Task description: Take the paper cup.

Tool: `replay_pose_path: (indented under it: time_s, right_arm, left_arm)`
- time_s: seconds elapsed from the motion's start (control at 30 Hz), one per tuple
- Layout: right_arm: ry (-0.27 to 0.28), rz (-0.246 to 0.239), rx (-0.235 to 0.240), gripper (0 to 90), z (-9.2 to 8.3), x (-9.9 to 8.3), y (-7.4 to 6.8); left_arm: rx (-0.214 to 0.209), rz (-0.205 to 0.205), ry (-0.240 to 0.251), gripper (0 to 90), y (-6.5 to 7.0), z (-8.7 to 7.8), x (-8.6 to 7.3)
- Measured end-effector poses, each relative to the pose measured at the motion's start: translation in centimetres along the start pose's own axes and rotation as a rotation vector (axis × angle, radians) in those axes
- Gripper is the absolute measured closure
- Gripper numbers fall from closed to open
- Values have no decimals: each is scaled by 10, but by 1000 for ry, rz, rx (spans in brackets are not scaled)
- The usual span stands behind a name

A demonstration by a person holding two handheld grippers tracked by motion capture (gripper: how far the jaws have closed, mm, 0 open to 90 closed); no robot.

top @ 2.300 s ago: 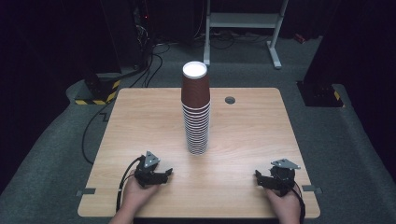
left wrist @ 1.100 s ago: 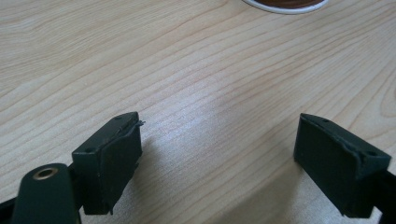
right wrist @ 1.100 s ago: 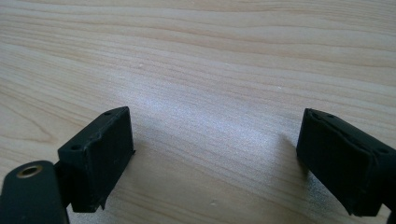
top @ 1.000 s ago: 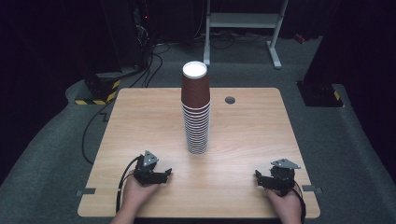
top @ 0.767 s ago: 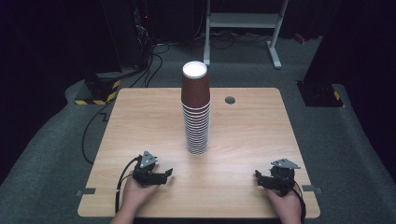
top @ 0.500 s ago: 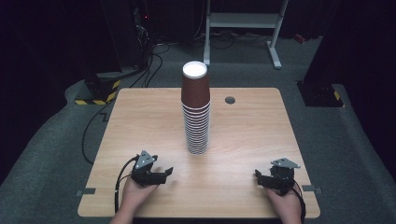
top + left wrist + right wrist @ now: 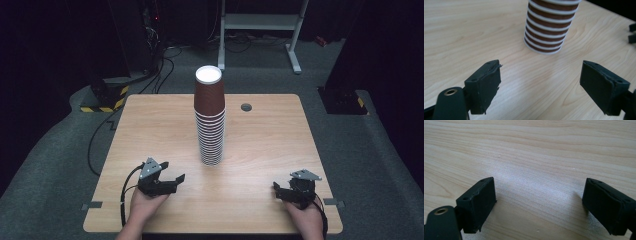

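My left claw (image 7: 172, 174) has lifted off the counter (image 7: 150, 125) since a second ago and now hangs just above the wood, tipped toward the stack of cups (image 7: 210, 120); its jaws have just been closing a little, with nothing between them. They stand wide apart, holding and touching nothing. In the left gripper view the bare counter (image 7: 461, 30) shows in the gap between my two black pads (image 7: 485, 85), and the foot of the stack of cups (image 7: 547, 32) stands ahead of them, a little to the right of the gap's middle and well clear of both pads. The cups are brown with white rims, nested mouth down into one tall upright column.

My right claw (image 7: 280, 190) has kept its place, low at the near right of the counter, well apart from the cups, which stand ahead of it and off to its left. Its jaws are spread wide too, with plain wood (image 7: 536, 170) between its pads (image 7: 477, 202), gripping nothing.
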State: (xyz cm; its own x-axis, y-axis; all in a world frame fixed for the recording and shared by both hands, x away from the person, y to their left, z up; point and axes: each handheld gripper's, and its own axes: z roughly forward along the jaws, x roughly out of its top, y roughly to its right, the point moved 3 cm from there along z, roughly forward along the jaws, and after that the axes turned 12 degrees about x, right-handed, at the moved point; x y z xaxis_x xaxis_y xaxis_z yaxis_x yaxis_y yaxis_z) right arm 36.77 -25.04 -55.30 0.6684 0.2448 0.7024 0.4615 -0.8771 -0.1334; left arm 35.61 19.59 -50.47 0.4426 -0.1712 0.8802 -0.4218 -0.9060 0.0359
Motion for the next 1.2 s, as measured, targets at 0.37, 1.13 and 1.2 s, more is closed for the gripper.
replay_pose_path:
  time_s: [0.37, 1.13, 1.2]
  right_arm:
    - [-4, -3, 7, 113, -1, -1, 0]
    - [-4, -4, 8, 113, -2, -2, 0]
    - [-4, -4, 8, 113, -2, -2, 0]
  left_arm:
    - [10, -4, 84, 173, 9, -6, 33]
    - [-12, 24, 216, 161, 21, -21, 85]
    - [-17, 32, 243, 158, 23, -25, 95]
